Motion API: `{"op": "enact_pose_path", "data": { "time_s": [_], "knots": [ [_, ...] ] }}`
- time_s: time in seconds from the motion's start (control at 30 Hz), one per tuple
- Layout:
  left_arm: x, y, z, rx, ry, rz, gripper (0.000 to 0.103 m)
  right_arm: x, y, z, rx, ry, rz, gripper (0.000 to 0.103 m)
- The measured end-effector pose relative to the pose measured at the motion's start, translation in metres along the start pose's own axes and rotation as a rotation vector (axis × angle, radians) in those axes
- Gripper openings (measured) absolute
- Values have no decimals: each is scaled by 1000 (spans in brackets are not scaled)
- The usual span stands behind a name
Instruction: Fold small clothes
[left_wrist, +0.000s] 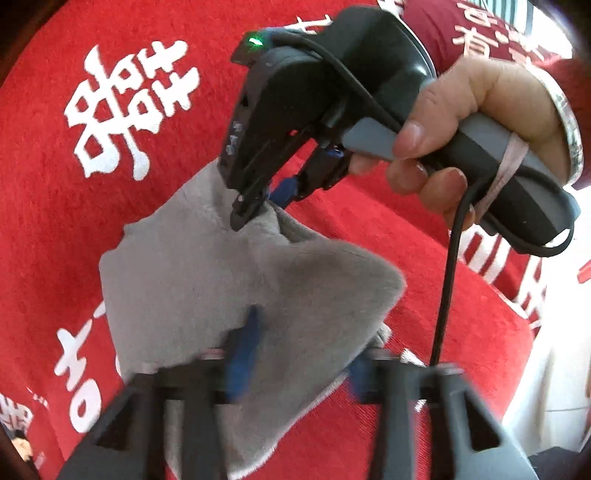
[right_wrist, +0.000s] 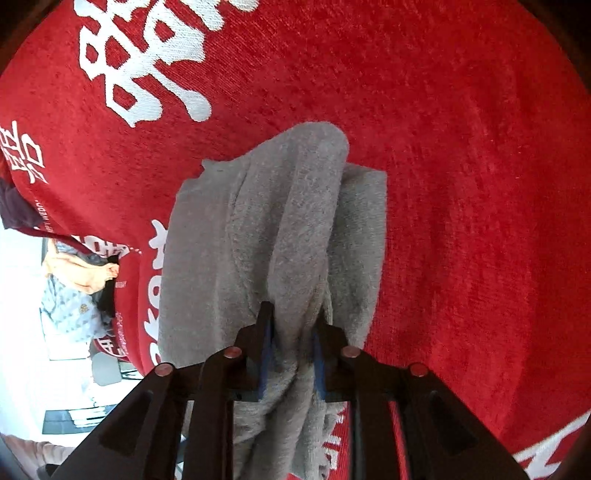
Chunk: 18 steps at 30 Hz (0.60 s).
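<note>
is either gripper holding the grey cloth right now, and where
The right gripper pinches a bunched fold at the near edge of the grey cloth. The left gripper stands open over the cloth, gripping nothing.

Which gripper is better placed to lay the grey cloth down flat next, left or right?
Right, probably. The right gripper has the grey cloth bunched between its pads, while the left gripper stands open with cloth merely draped over it.

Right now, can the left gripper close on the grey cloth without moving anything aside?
Probably yes. The grey cloth lies right across the left gripper, whose fingers stand apart around a fold. The right gripper pinches the far edge, clear of it.
</note>
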<state>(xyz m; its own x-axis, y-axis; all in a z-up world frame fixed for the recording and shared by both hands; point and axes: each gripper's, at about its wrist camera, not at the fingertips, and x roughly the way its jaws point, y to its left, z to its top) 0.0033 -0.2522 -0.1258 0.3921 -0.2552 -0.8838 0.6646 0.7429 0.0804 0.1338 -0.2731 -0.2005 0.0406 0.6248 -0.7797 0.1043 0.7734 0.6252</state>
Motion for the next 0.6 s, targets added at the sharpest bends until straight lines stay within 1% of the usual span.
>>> {"op": "enact_pose_path", "data": {
  "time_s": [0.03,0.07,0.1,0.13,0.17,0.27,0.37,0.43,0.5,0.57,0.6],
  "knots": [
    [-8,4,-2,-7,-19,3,67,-2,2,-1,0,8,-19,29],
    [-16,7,-5,-6,-27,-8,67,-5,3,-3,0,10,-41,38],
    [-17,5,-8,-3,-25,-20,67,-7,5,-5,1,11,-58,45],
    [-23,6,-11,-5,-18,-27,67,-12,4,-9,10,11,-73,55],
    [-27,10,-14,-15,-10,-28,67,-19,-1,-14,23,5,-71,56],
    [-33,29,-23,-69,11,-31,67,-35,-5,-32,74,-22,-57,56],
    [-33,56,-30,-144,32,5,67,-54,-1,-56,94,-59,-43,56],
    [-30,76,-34,-215,56,17,67,-62,5,-69,91,-74,-26,56],
    [-23,92,-39,-284,91,19,67,-64,13,-83,86,-75,-5,51],
    [-13,107,-46,-363,134,7,67,-57,18,-93,79,-46,-9,34],
    [-5,114,-50,-411,164,-8,67,-51,19,-97,77,-32,-26,29]
  ]
}}
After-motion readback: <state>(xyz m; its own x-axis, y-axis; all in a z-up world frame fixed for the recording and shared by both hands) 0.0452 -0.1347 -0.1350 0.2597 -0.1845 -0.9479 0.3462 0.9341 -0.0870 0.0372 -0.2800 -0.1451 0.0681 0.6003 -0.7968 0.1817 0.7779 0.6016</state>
